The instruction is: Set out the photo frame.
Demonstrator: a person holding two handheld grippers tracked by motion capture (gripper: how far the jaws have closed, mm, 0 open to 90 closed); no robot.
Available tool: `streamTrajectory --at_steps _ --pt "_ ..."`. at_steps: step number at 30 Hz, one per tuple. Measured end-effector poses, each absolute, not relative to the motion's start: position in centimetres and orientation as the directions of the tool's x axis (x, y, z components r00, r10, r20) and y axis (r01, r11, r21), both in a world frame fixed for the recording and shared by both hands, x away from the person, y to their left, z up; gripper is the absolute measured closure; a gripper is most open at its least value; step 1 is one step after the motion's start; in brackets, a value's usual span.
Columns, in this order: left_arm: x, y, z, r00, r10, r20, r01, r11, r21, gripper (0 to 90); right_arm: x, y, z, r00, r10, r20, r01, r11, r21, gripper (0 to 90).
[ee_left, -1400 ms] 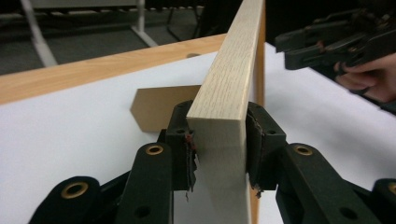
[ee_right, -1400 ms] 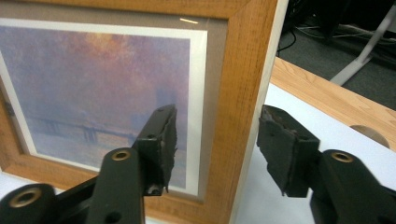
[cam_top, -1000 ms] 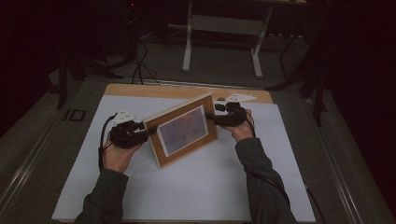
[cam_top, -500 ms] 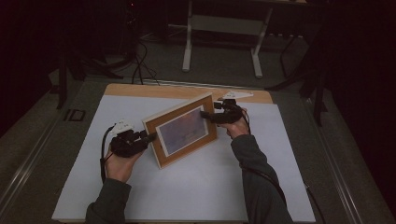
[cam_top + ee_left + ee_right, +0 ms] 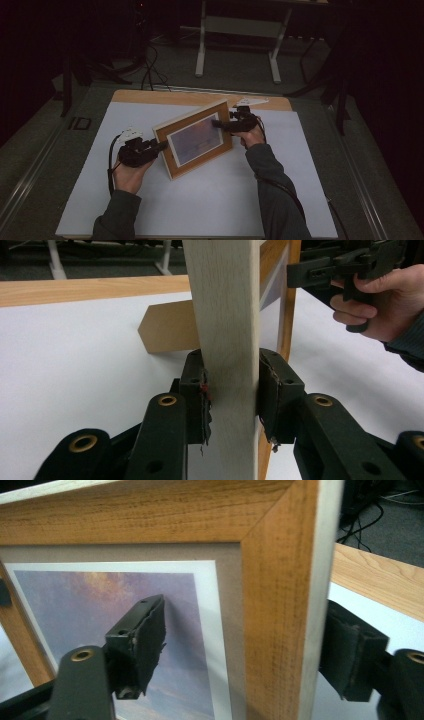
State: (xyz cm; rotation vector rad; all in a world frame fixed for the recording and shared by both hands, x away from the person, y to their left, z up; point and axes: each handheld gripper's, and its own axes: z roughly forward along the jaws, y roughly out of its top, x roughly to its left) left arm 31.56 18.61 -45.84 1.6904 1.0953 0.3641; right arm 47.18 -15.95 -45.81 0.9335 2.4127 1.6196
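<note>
A wooden picture frame (image 5: 197, 139) with a bluish print stands tilted on the white sheet (image 5: 200, 205), propped on its brown back stand (image 5: 167, 332). My left gripper (image 5: 161, 146) is shut on the frame's left side; its pads (image 5: 197, 390) press both faces of the pale edge (image 5: 227, 315). My right gripper (image 5: 220, 123) is at the frame's upper right corner. There its jaws stand wide open around the frame (image 5: 150, 525), one pad (image 5: 142, 640) in front of the glass and the other behind the back.
The white sheet covers a wooden tabletop whose far strip (image 5: 150, 96) shows bare. Beyond it stand a metal table frame (image 5: 201, 45) and floor cables (image 5: 150, 65). Dark floor surrounds the table.
My left hand has dropped slightly toward the near side, still holding the frame. The frame and the right gripper have barely moved.
</note>
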Motion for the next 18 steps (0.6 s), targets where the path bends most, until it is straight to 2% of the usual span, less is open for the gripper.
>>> streamTrajectory --at_steps 18 --pt "32.9 18.0 -45.7 0.504 0.823 -0.260 0.492 -0.026 0.870 66.8 46.4 -17.4 -45.5 -0.794 0.560 0.235 0.440 0.265 0.858 37.5"
